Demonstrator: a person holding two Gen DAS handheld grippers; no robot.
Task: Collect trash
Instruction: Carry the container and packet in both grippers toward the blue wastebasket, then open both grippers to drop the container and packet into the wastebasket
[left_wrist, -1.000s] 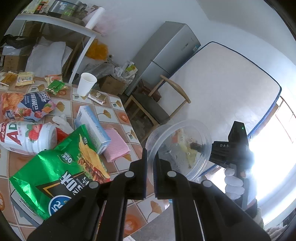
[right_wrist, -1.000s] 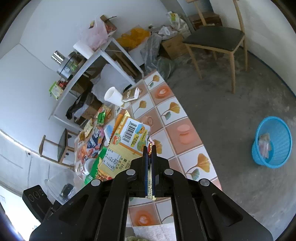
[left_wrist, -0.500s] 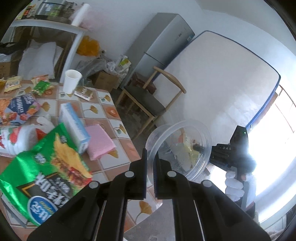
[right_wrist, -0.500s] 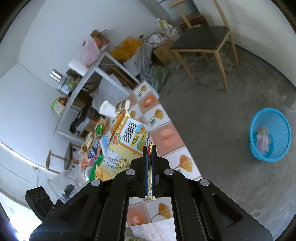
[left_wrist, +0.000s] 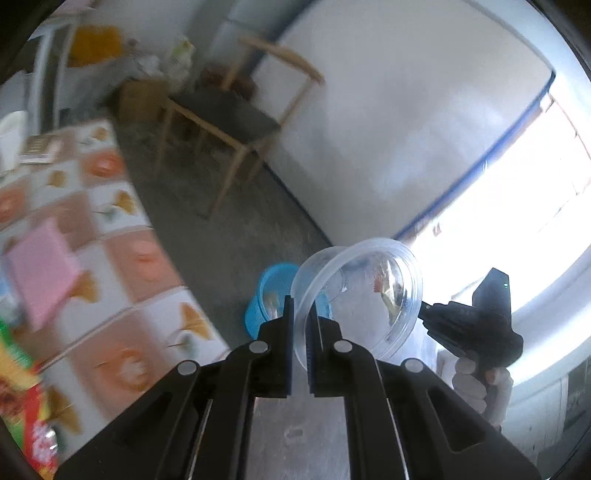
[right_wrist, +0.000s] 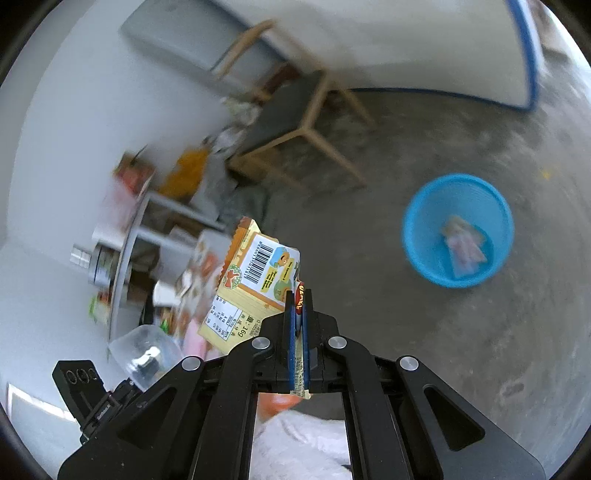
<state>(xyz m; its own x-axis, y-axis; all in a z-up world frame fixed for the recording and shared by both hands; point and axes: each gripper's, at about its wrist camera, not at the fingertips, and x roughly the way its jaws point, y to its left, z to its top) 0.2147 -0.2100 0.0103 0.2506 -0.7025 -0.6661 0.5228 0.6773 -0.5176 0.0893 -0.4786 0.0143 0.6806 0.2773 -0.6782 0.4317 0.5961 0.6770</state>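
Observation:
My left gripper is shut on the rim of a clear plastic container, held in the air off the table's edge. Past it on the floor stands the blue trash basket, partly hidden by the container. My right gripper is shut on the edge of a yellow snack packet with a barcode. In the right wrist view the blue basket sits on the concrete floor to the right, with a wrapper inside. The other gripper, held by a gloved hand, shows at the right of the left wrist view.
The tiled table at the left carries a pink cloth and snack bags. A wooden chair stands on the floor beyond the basket. A cluttered shelf and bags line the far wall.
Both grippers swung away from the table toward the floor, keeping hold of the container and the packet. The blue basket now shows in the left wrist view and looks larger in the right.

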